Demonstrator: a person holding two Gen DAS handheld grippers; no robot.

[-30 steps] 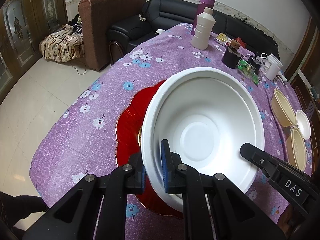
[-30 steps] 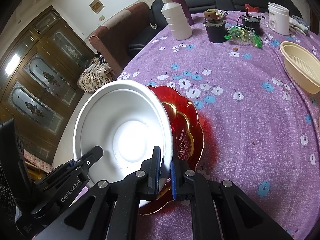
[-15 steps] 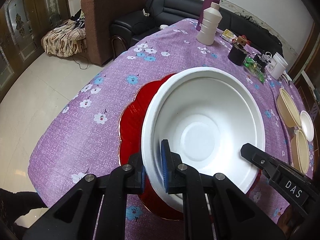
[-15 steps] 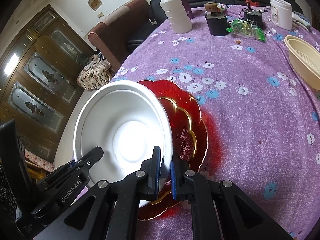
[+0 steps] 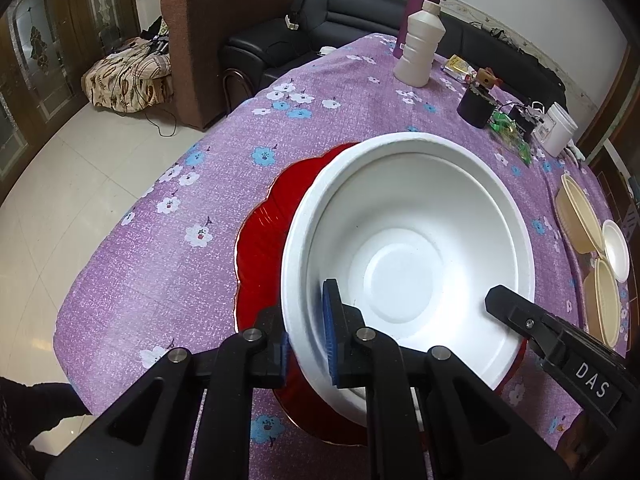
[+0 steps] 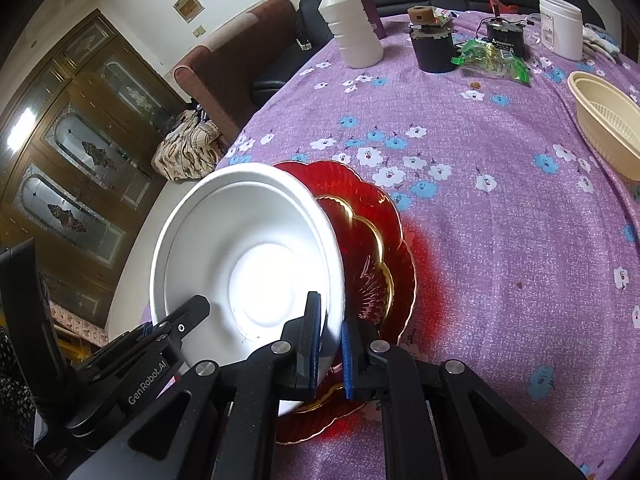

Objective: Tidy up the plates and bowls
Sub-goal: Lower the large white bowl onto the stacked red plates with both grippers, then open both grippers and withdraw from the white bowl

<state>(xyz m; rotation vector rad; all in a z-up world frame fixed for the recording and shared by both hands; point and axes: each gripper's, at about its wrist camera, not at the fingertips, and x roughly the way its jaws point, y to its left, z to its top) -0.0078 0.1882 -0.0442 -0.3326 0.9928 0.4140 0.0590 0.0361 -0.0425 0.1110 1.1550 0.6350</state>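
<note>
White foam bowl [image 5: 408,248] smooth, round, rim clamped by left tongs [image 5: 308,344] and right tongs [image 6: 330,350], over scalloped red glass plate [image 6: 372,236], floral purple cloth [image 6: 500,216].

White foam bowl, large [image 5: 408,240]: one. Red scalloped plates [image 6: 372,248]: two, a smaller gold-rimmed one on a larger one. Cream bowls: two in the left wrist view [image 5: 576,216] [image 5: 604,304]. Small white bowl [image 5: 616,250]: one. White plastic bottle [image 5: 420,44]: one. Purple flask [image 5: 420,4]: one. Dark pot [image 6: 434,50]: one. White jar [image 6: 560,26]: one. Green wrapper [image 6: 494,58]: one. Black two-finger grippers: two, left [image 5: 306,344] and right [image 6: 330,344].
</note>
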